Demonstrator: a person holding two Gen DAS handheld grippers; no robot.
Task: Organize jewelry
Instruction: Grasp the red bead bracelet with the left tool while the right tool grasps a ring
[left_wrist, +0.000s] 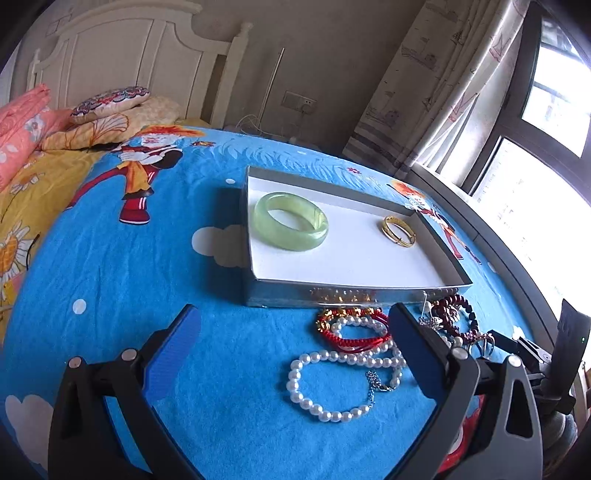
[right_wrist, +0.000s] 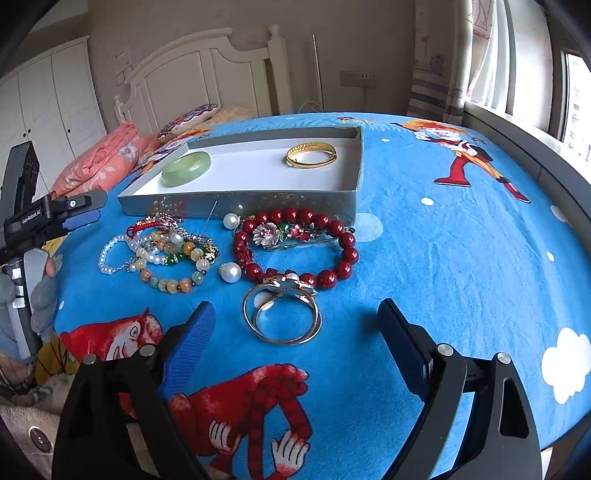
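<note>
A grey box (left_wrist: 332, 293) (right_wrist: 236, 203) with a white floor holds a green jade bangle (left_wrist: 290, 221) (right_wrist: 186, 168) and a gold bangle (left_wrist: 399, 230) (right_wrist: 311, 155). In front of it on the blue bedspread lie a pearl bracelet (left_wrist: 314, 387) (right_wrist: 110, 254), a red cord bracelet (left_wrist: 354, 338), a coloured bead bracelet (right_wrist: 173, 266), a dark red bead bracelet (right_wrist: 332, 258) (left_wrist: 454, 314), a flower brooch (right_wrist: 280, 230), loose pearls (right_wrist: 231, 272) and a silver bangle (right_wrist: 282, 314). My left gripper (left_wrist: 293, 317) is open above the pearl bracelet. My right gripper (right_wrist: 295, 314) is open around the silver bangle.
The bed carries pillows (left_wrist: 110, 99) and a folded pink quilt (right_wrist: 107, 158) near the white headboard (left_wrist: 122, 55). A window and curtain (left_wrist: 443, 92) run along the right side. The left gripper's body (right_wrist: 48, 218) shows at the left edge of the right wrist view.
</note>
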